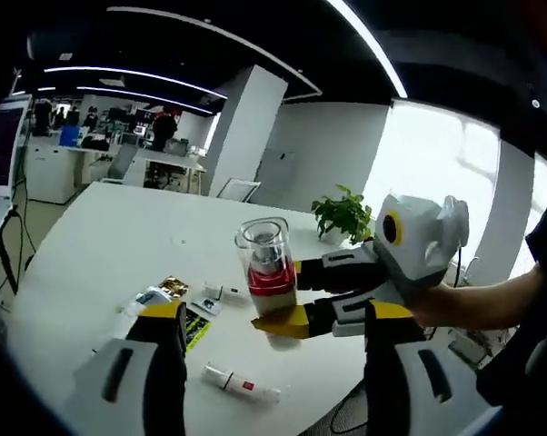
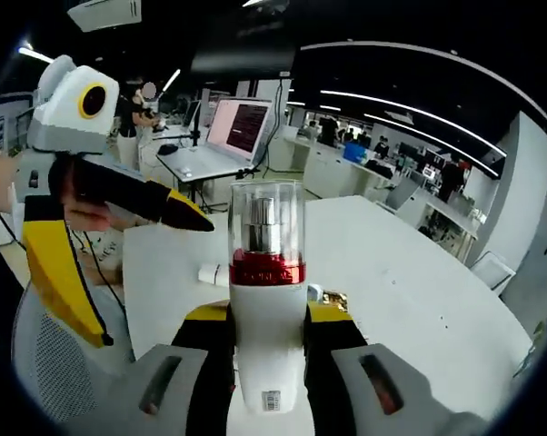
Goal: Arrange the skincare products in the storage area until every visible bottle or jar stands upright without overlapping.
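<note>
A white pump bottle (image 2: 265, 350) with a red band and a clear cap stands upright between the jaws of my right gripper (image 2: 267, 313), which is shut on its body. In the left gripper view the same bottle (image 1: 269, 259) hangs above the white table (image 1: 119, 236), with the right gripper (image 1: 278, 295) reaching in from the right. My left gripper (image 1: 275, 313) is open, its jaws wide apart and holding nothing, just in front of the bottle. In the right gripper view the left gripper (image 2: 155, 282) comes in from the left, open.
On the table lie a white tube (image 1: 242, 385), a small white bottle on its side (image 1: 224, 292) and several sachets (image 1: 172, 289). A potted plant (image 1: 344, 214) stands at the far edge. An open laptop (image 2: 228, 136) sits on a desk behind. A person's arm (image 1: 492, 300) holds the right gripper.
</note>
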Action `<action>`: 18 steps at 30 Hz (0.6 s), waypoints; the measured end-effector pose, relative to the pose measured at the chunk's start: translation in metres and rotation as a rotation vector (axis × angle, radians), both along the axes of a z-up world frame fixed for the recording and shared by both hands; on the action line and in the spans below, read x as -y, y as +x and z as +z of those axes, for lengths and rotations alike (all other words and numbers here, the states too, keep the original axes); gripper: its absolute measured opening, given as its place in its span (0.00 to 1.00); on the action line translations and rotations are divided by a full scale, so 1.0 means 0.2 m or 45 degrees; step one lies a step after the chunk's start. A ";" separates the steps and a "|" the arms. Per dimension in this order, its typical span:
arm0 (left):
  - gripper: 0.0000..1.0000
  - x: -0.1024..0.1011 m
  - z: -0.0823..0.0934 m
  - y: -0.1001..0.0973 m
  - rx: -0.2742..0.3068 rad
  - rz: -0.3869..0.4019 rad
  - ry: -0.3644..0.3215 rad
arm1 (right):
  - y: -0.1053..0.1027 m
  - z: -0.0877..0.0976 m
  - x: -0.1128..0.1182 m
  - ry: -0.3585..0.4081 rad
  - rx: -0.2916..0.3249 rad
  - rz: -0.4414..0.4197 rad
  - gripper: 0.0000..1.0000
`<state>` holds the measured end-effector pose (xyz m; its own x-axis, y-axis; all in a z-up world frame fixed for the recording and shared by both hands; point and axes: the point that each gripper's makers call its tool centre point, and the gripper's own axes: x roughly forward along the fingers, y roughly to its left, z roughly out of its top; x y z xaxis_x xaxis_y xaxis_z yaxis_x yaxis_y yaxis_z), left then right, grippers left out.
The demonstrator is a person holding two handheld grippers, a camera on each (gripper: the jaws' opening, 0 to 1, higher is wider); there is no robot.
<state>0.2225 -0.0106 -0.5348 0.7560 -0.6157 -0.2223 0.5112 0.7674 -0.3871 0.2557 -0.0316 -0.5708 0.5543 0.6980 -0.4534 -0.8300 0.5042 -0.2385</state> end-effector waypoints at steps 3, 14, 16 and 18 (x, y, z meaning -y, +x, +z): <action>0.68 0.00 0.00 0.01 -0.015 0.000 -0.043 | -0.02 0.01 0.00 0.008 0.005 -0.013 0.28; 0.42 0.01 0.02 0.06 0.000 0.048 -0.198 | -0.10 0.06 -0.05 0.057 0.014 -0.065 0.28; 0.41 0.03 0.03 0.06 0.005 0.040 -0.196 | -0.10 0.06 -0.06 0.059 0.020 -0.065 0.28; 0.40 0.05 0.04 0.05 0.008 0.035 -0.198 | -0.11 0.07 -0.06 0.057 0.027 -0.067 0.28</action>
